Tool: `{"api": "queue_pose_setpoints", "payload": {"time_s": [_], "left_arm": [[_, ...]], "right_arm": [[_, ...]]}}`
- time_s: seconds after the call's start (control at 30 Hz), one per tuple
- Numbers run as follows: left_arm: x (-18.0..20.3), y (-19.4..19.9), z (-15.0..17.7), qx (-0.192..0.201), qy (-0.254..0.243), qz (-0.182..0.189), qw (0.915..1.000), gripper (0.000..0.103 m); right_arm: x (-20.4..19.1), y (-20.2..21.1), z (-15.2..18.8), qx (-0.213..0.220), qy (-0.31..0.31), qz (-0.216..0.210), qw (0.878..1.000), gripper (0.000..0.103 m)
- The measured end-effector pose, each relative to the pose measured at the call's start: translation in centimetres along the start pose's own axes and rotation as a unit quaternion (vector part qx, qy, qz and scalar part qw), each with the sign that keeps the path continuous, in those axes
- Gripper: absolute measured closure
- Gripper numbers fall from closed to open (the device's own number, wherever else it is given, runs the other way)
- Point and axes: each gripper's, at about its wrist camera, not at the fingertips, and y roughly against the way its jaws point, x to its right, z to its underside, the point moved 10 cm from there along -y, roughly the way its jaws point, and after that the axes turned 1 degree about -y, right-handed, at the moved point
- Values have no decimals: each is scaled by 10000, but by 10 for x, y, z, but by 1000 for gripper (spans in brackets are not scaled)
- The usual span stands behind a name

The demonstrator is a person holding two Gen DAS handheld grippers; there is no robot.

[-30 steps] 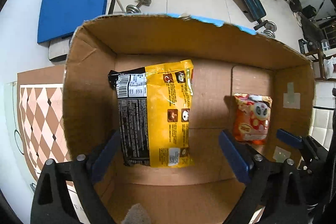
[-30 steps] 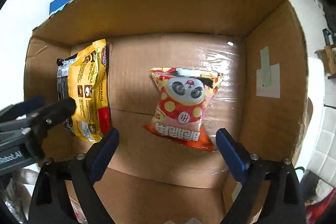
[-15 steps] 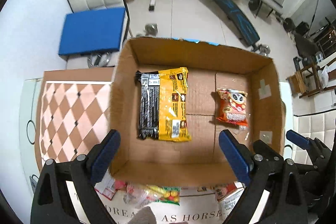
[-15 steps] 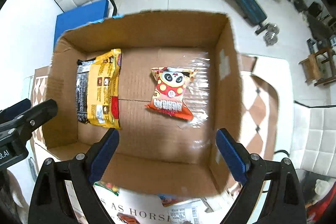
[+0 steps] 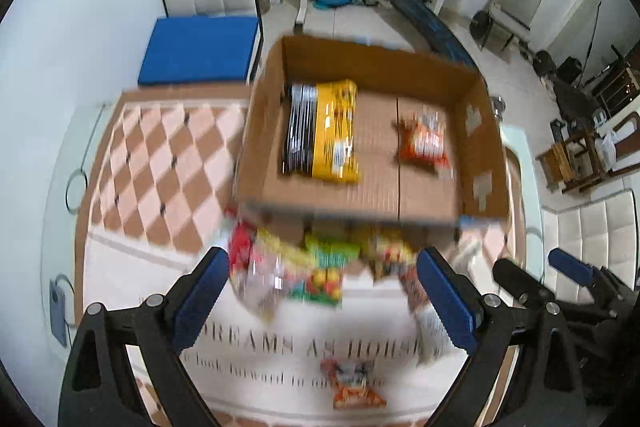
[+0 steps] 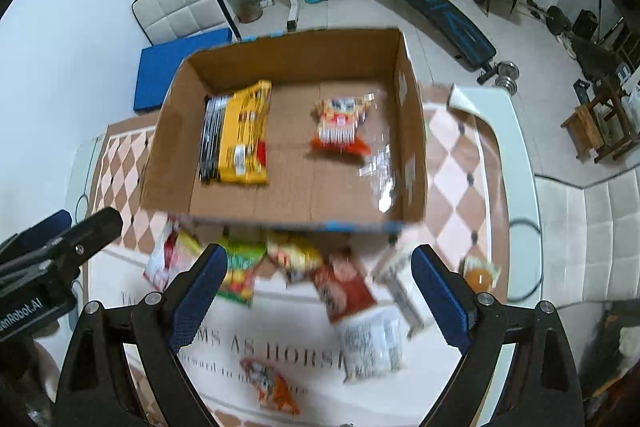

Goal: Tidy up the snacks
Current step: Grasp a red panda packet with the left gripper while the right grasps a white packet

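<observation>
Left tool (image 5: 322, 289) and right tool (image 6: 314, 287): both spread wide, nothing between the blue pads, same gape as a second ago. A second ago low inside the box, framing the packs closely; now pulled back and up, well clear of it, looking steeply down from above. Right tool's tip visible at right in the left view (image 5: 570, 269), left tool's at left in the right view (image 6: 60, 235).

Box (image 6: 288, 223) now seen whole, near wall included. Inside, unmoved: yellow pack (image 6: 244, 135) flat at left, panda pack (image 6: 340, 125) at right, well apart.

Newly in view, on the surface (image 5: 168, 163) just this side of the box: a loose pile of snacks (image 5: 320, 267), blurred. Nearer still, one small orange pack (image 6: 272, 383) lying alone on the printed cloth (image 6: 296, 351).
</observation>
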Motion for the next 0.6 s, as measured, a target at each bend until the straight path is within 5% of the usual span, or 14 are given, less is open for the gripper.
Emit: {"api": "queue_pose_setpoints", "payload": {"time_s": [0.27,0.43,0.6], "left_arm": [[-7,-70,123,-1435,181,338,9889,7],[7,-122,187,-2380,653,884,9650,7],[20,-158,211,-2723,1009,1055,9511,7]], "right_arm": [[32,-29,98,-718,-144,66,9973,8],[60,-57,142,-1168,-361,108,9924,8],[80,-86,159,-1484,-596,40,9871,8]]}}
